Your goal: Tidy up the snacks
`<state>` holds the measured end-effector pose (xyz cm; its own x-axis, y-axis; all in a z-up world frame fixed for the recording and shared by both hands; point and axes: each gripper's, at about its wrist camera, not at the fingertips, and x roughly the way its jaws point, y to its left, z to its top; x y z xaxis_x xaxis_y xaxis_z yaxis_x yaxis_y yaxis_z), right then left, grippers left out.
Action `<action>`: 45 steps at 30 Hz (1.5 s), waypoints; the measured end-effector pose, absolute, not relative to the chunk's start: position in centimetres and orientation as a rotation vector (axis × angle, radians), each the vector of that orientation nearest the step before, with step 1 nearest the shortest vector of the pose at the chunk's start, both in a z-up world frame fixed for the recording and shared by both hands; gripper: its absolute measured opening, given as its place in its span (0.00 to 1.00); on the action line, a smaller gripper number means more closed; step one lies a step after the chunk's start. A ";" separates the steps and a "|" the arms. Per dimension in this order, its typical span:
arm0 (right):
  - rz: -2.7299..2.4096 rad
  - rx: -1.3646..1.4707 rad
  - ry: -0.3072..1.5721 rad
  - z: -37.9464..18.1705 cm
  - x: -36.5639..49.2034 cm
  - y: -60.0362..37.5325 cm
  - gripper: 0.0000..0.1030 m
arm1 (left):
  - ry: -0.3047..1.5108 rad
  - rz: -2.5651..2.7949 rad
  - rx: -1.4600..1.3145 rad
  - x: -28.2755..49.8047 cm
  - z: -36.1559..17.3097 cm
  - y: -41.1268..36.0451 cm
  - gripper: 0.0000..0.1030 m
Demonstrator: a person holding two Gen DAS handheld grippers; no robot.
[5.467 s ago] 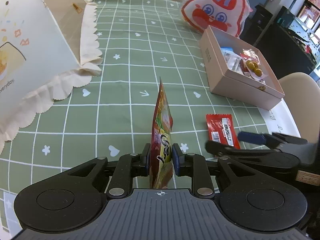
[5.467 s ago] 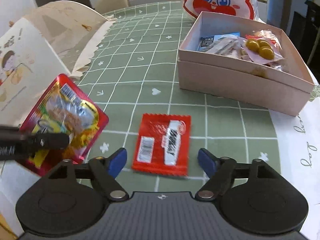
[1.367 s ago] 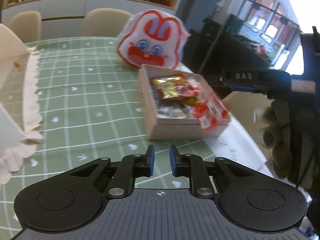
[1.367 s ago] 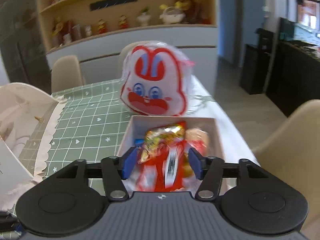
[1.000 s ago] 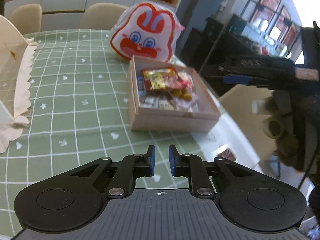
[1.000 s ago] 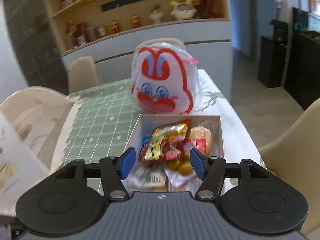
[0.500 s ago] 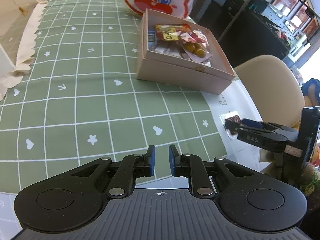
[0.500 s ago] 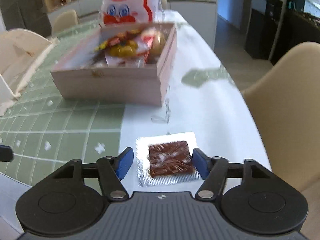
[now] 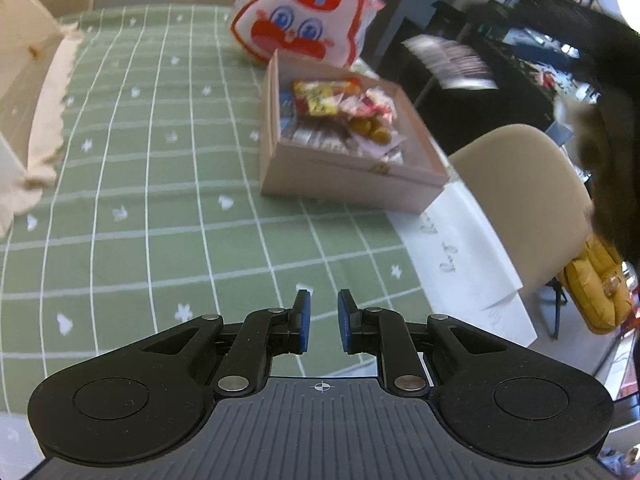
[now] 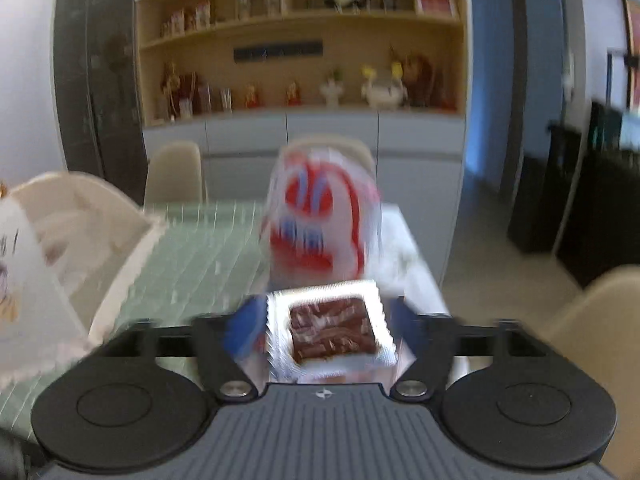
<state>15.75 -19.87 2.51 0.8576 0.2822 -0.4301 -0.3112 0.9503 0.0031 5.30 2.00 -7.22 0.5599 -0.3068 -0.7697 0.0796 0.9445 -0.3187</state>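
Note:
A pink cardboard box (image 9: 352, 178) holding several snack packets stands on the green checked tablecloth (image 9: 160, 184), ahead and right of my left gripper (image 9: 319, 322). The left gripper is nearly shut with a narrow gap and holds nothing. My right gripper (image 10: 328, 326) is raised in the air and shut on a clear-wrapped brown snack (image 10: 332, 328), held flat between its blue pads. In the left wrist view the same packet shows as a blur (image 9: 448, 64) high above the box's far right.
A rabbit-face snack bag (image 9: 300, 28) stands behind the box, also blurred in the right wrist view (image 10: 320, 228). A white paper bag (image 9: 24, 108) lies at the left. A beige chair (image 9: 516, 176) stands at the table's right edge.
My right gripper closed on the brown snack at the table's right edge and lifted it high toward the box. My left gripper tilted up and moved a little closer to the box.

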 end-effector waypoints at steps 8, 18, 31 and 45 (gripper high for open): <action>0.293 0.040 0.509 2.9 11.9 -20.8 0.78 | 0.837 -0.229 -0.279 5.0 -3.7 2.0 0.16; 0.227 0.091 0.721 -0.8 3.3 -21.1 0.78 | 0.731 -0.178 -0.088 3.1 0.9 -2.2 0.16; 0.197 0.089 0.742 -1.1 3.0 -21.5 0.78 | 0.759 -0.200 -0.088 2.6 1.0 -3.0 0.16; 0.223 0.076 0.751 -1.3 3.0 -21.2 0.78 | 0.772 -0.186 -0.100 2.7 0.9 -2.9 0.16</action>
<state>3.02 -21.20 -1.27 0.7086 0.2273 -0.6679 -0.1735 0.9738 0.1474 2.67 -2.85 0.89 0.7009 -0.2037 -0.6835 0.1302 0.9788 -0.1581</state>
